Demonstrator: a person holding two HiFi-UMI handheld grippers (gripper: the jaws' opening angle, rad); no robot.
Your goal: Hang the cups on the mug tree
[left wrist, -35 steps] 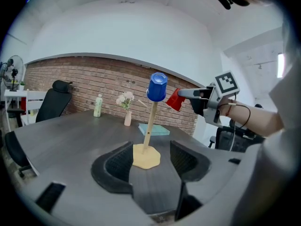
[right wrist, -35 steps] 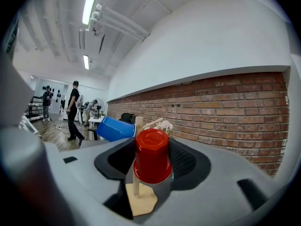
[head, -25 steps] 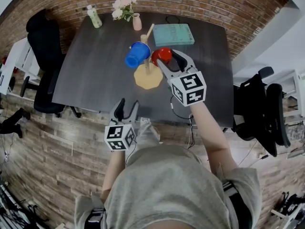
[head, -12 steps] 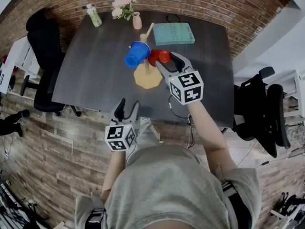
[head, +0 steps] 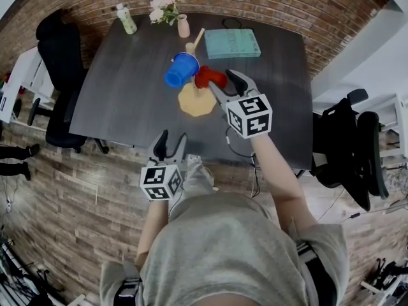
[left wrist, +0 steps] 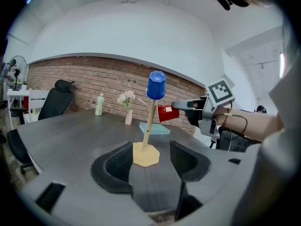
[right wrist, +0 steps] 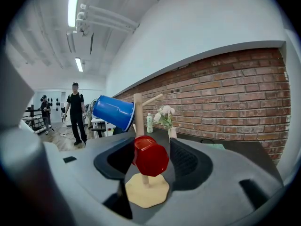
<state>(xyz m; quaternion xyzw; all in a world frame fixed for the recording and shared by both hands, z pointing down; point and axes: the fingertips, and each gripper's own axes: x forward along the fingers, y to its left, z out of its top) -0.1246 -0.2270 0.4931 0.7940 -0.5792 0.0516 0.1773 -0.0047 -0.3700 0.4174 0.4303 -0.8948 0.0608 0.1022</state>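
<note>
The red cup [head: 210, 77] is turned sideways, its bottom facing my right gripper [head: 225, 83], just beside the post of the wooden mug tree [head: 197, 101]. I cannot tell whether a peg is inside it. That gripper's jaws are opening with the cup between them, and its sides seem to touch both pads. The blue cup [head: 181, 70] hangs tilted near the top of the tree.

My left gripper [head: 172, 137] is held low at the near table edge, well apart from the tree, its jaws spread with nothing between them.

The tree's flat base rests on a dark grey table [head: 127, 88]. At the far end lie a teal book [head: 232, 44], a small vase [head: 183, 28] of pale flowers and a green bottle [head: 126, 21]; the bottle's label is too small to read, as is a white sticker on the red cup. A brick wall [head: 268, 5] runs behind, black chairs [head: 57, 50] stand at the sides, and the floor [head: 64, 190] is wood plank. A person [right wrist: 75, 112] stands in the distance.
</note>
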